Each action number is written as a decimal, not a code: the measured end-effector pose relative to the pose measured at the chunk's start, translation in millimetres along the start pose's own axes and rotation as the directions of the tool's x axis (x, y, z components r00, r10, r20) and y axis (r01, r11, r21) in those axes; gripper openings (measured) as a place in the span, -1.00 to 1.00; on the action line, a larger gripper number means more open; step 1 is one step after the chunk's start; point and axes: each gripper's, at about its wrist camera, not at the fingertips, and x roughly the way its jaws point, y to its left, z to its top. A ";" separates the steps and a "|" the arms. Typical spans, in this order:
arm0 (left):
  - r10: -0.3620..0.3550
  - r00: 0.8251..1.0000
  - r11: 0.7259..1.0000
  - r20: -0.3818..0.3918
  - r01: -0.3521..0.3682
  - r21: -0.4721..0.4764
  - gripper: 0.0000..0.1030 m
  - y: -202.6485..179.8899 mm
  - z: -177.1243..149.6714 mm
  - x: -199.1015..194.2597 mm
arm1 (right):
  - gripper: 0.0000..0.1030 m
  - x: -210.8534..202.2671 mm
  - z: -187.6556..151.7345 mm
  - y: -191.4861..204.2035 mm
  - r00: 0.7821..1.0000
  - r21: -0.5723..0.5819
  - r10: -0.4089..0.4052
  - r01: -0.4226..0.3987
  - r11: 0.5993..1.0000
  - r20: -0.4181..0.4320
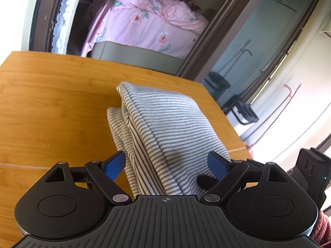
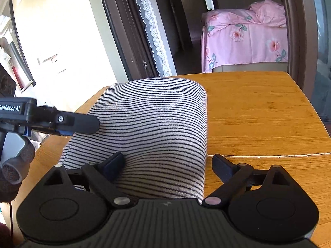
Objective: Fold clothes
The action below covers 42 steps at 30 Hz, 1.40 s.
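A striped grey-and-white garment (image 1: pixel 165 128) lies folded into a thick bundle on the wooden table (image 1: pixel 51 103). My left gripper (image 1: pixel 166 164) is open, its blue pads on either side of the bundle's near end. In the right wrist view the same striped garment (image 2: pixel 153 124) fills the middle of the frame. My right gripper (image 2: pixel 168 163) is open around its near right edge. The left gripper (image 2: pixel 82 124) reaches in from the left there, its fingers against the cloth's left side.
The table's far edge (image 2: pixel 238 75) and right edge (image 1: pixel 223 113) drop off to the floor. Beyond stands a bed with a pink floral cover (image 1: pixel 144 24) seen through a doorway. A lace curtain (image 2: pixel 153 26) hangs by the door frame. A gloved hand (image 2: pixel 14 165) holds the left gripper.
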 end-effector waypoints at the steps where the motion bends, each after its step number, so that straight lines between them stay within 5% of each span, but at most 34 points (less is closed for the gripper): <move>1: -0.005 1.000 1.000 -0.014 0.005 -0.002 0.75 0.6 -3.0 2.4 | 0.79 -0.5 0.2 -0.1 1.000 0.004 0.002 -0.002 1.000 0.000; 12: 0.000 0.998 0.999 -0.058 0.003 0.047 0.62 -2.1 -21.7 14.4 | 0.89 -16.0 26.0 -31.8 0.995 0.118 0.100 -0.101 0.988 0.015; 19: 0.019 0.998 0.999 -0.061 -0.016 0.047 0.63 -7.7 -20.4 16.9 | 0.94 14.7 32.2 -52.3 0.987 0.173 0.124 -0.105 0.979 -0.103; 23: 0.033 0.997 0.998 -0.065 -0.029 0.053 0.63 -11.2 -20.0 17.4 | 0.68 21.6 34.6 -49.1 0.980 0.168 0.163 -0.142 0.976 -0.117; 26: 0.035 0.997 0.998 -0.062 -0.032 0.060 0.61 -12.1 -20.2 16.8 | 0.37 27.2 39.0 -40.9 0.972 0.153 0.196 -0.176 0.973 -0.132; 32: 0.047 0.998 0.997 -0.040 -0.045 0.058 0.50 -3.3 -17.5 11.8 | 0.37 48.1 52.9 -16.8 0.970 0.098 0.192 -0.179 0.979 -0.150; 42: 0.163 0.985 0.986 0.050 -0.164 0.012 0.45 51.6 1.6 -19.7 | 0.38 119.5 86.5 50.1 0.956 0.009 0.236 -0.238 0.971 -0.176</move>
